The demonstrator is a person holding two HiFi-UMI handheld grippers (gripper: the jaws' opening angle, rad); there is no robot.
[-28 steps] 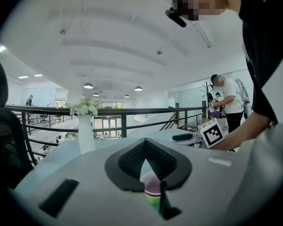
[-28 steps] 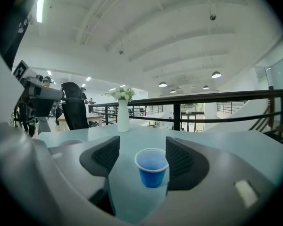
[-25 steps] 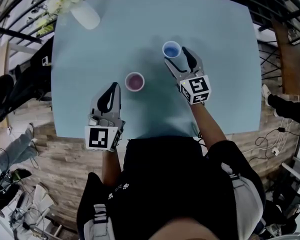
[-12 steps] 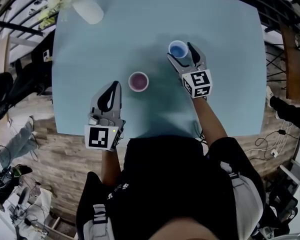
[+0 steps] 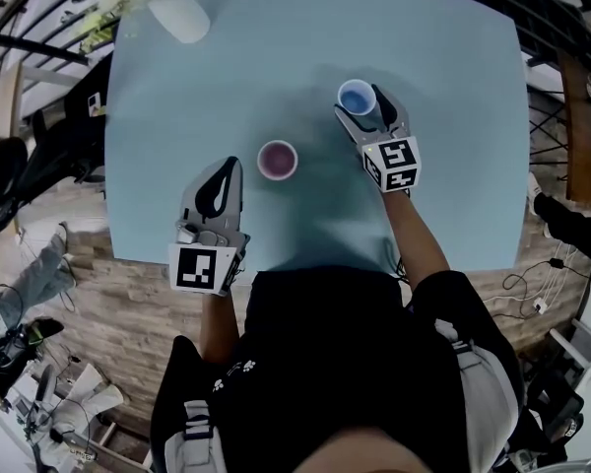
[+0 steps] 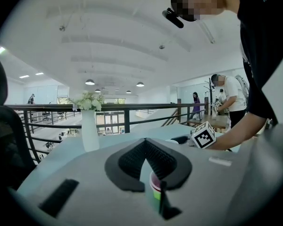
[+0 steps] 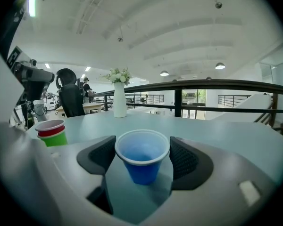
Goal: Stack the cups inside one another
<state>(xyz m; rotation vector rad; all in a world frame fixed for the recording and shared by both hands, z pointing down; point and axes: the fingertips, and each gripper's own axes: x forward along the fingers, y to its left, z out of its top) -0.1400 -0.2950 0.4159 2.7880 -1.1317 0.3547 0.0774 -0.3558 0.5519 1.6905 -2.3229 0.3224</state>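
Across most of the head view spreads a pale blue bench (image 5: 177,106), seen from steeply above, with wooden floor (image 5: 108,304) at its near edge and dark railing (image 5: 39,47) past its far left corner. Below the bench edge is the person (image 5: 325,363) doing the work, in a black top, with both forearms reaching forward over the surface.

At the left, near the front edge of the bench, the left tongs (image 5: 227,168) point away from the person. Their two dark pads meet at the tips, clenched on nothing. They are well apart from every cup.

Further out and to the right, the right tongs (image 5: 360,103) are low over the bench and spread wide. Their jaws have just been closing a little, with the blue cup (image 5: 356,97) standing between them. In the right gripper view the cup sits upright on the bench, mouth up and empty, and a pad lies just beside its rim on each side. The rim keeps its round shape and shows no squeeze, so the tongs read as released.

A white vase (image 5: 182,18) of pale flowers stands at the far left corner of the bench.

Between the two tongs, near the middle of the bench, a red cup (image 7: 49,127) sits nested upright inside a green cup (image 7: 55,138). This pair is clear of both tongs and stands apart from the blue cup.
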